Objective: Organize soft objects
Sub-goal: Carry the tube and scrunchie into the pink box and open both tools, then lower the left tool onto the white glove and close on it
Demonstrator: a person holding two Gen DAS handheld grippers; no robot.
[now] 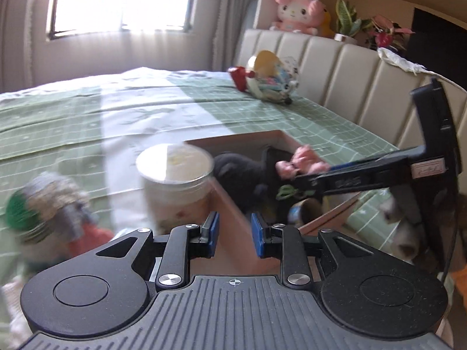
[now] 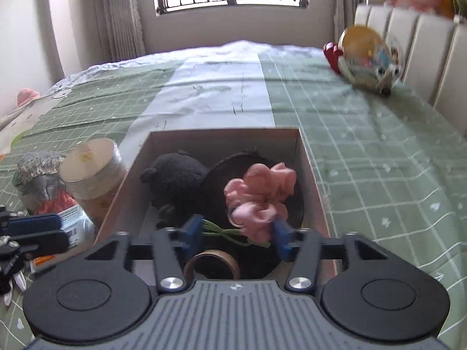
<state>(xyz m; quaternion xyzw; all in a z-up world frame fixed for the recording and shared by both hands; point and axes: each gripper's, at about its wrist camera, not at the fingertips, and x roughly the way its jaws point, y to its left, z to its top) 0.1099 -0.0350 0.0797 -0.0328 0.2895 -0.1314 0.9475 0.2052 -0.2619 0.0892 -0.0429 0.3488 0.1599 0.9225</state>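
An open cardboard box [image 2: 309,169] stands on the green checked bedspread. In it lie a black plush toy [image 2: 175,178], a dark round item [image 2: 216,186], a pink fabric scrunchie [image 2: 259,198] and a tape roll [image 2: 213,262]. My right gripper [image 2: 238,237] is open above the box's near end, with the pink scrunchie just ahead of its right finger, touching or nearly so. My left gripper [image 1: 235,234] is open and empty over the box's left wall [image 1: 230,215]. The right gripper [image 1: 300,175] shows in the left view at the scrunchie [image 1: 300,160].
A round lidded jar [image 2: 93,172] stands against the box's left side, beside a grey and orange bundle [image 2: 41,178] and a labelled packet [image 2: 73,224]. A colourful toy [image 2: 370,61] lies by the padded headboard [image 1: 350,70]. A pink plush [image 1: 297,11] sits on the ledge above.
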